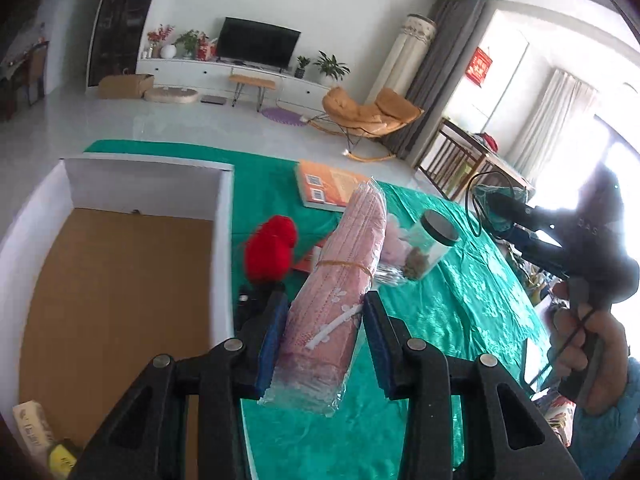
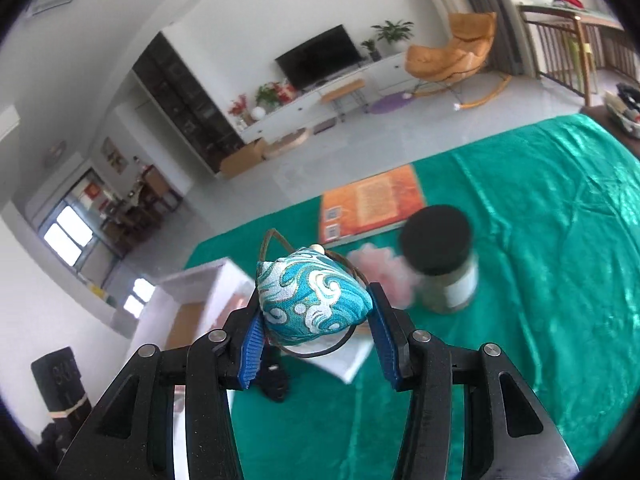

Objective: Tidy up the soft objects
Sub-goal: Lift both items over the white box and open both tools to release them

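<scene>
our left tongs [image 1: 324,332] are clamped on the pink pack of masks [image 1: 344,264], the blue pads pressing its two flat sides near the lower end. its long axis runs up and away from us, leaning a little right, so most of its length sticks out past the fingertips over the green desk [image 1: 460,300]. the white box [image 1: 224,216] with the brown floor lies directly to the left of the pack, its near wall just beside the left finger. so the coming move, as we judge it, is a sideways carry to the left, and the long free end must clear that wall before we lower it.

our right tongs [image 2: 316,320] grip the small blue brocade sachet [image 2: 312,300] between the pads, its cord loop hanging below. from this view the box [image 2: 192,300] lies down and left, blurred, so we cannot say how near it is. the left hand looks nearer the box and should go first.

the red yarn [image 1: 270,248], the pale pink fluffy thing [image 2: 380,276] and the black-lidded jar [image 2: 440,260] rest on the desk.
</scene>
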Demonstrator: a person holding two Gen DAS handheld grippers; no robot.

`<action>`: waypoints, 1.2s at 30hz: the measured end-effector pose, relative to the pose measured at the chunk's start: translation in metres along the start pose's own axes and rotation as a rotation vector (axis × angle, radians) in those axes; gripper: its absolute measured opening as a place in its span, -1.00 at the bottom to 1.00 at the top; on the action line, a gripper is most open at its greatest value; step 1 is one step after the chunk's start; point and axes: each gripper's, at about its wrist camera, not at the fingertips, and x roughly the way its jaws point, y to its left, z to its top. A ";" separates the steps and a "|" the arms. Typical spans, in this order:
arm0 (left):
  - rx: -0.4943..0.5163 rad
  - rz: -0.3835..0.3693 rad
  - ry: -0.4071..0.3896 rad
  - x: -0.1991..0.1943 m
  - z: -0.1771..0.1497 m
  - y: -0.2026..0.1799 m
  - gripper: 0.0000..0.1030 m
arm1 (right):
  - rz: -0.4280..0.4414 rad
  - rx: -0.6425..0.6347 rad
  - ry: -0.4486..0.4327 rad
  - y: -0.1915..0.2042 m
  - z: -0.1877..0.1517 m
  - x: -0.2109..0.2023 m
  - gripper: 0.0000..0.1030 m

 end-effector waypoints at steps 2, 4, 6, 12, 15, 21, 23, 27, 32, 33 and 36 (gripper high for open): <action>-0.016 0.079 -0.036 -0.030 -0.003 0.030 -0.24 | 0.096 -0.044 0.045 0.052 -0.016 0.018 -0.02; -0.030 0.192 -0.050 -0.051 -0.010 0.059 -0.14 | 0.194 -0.079 0.100 0.100 -0.035 0.037 -0.02; -0.046 0.309 -0.023 -0.061 -0.020 0.086 0.51 | 0.264 -0.098 0.167 0.139 -0.058 0.059 0.00; -0.087 0.425 -0.012 -0.060 -0.056 0.118 0.98 | 0.278 -0.091 0.261 0.152 -0.100 0.093 0.49; -0.067 0.313 -0.032 -0.051 -0.060 0.094 0.98 | 0.070 -0.129 0.191 0.114 -0.110 0.085 0.49; 0.142 0.005 0.023 -0.021 -0.067 -0.021 0.98 | -0.462 -0.048 0.150 -0.029 -0.157 0.068 0.49; 0.222 -0.063 0.087 0.002 -0.081 -0.060 0.98 | -0.569 -0.006 0.149 -0.067 -0.172 0.056 0.49; 0.299 -0.101 0.176 0.060 -0.109 -0.107 0.98 | -0.704 -0.001 0.113 -0.106 -0.183 0.032 0.49; 0.299 0.012 0.218 0.129 -0.133 -0.102 0.98 | -0.721 0.076 0.035 -0.122 -0.189 0.012 0.49; 0.277 0.026 0.233 0.140 -0.134 -0.095 0.98 | -0.729 0.070 0.035 -0.122 -0.189 0.012 0.49; 0.226 0.073 0.254 0.163 -0.137 -0.076 0.98 | -0.756 0.033 0.053 -0.117 -0.191 0.023 0.49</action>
